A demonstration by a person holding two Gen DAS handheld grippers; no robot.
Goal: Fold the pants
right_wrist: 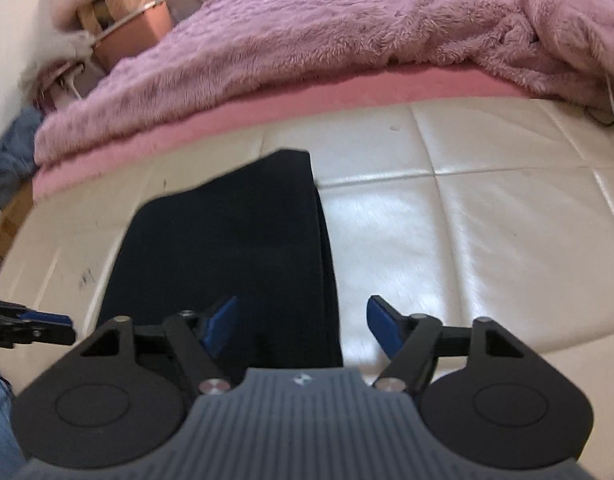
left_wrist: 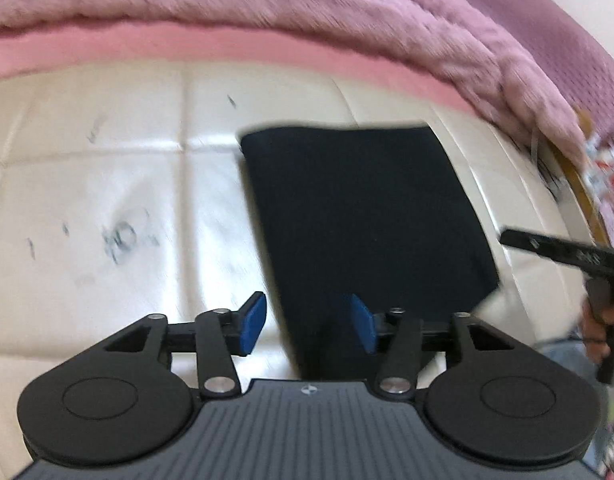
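The black pants (left_wrist: 367, 216) lie folded into a compact rectangle on a cream quilted surface (left_wrist: 107, 184). They also show in the right wrist view (right_wrist: 235, 248). My left gripper (left_wrist: 309, 324) is open and empty, above the near left edge of the pants. My right gripper (right_wrist: 303, 330) is open and empty, over the near right edge of the pants. The right gripper shows at the right edge of the left wrist view (left_wrist: 563, 256), held by a hand. The left gripper's tip shows at the left of the right wrist view (right_wrist: 31, 326).
A fluffy purple blanket (right_wrist: 327, 36) over a pink layer (right_wrist: 347, 92) lies behind the pants. Boxes and clutter (right_wrist: 123, 24) stand at the far left. A blue cloth (right_wrist: 7, 156) lies at the left edge. A cream quilted surface (right_wrist: 487, 220) extends to the right.
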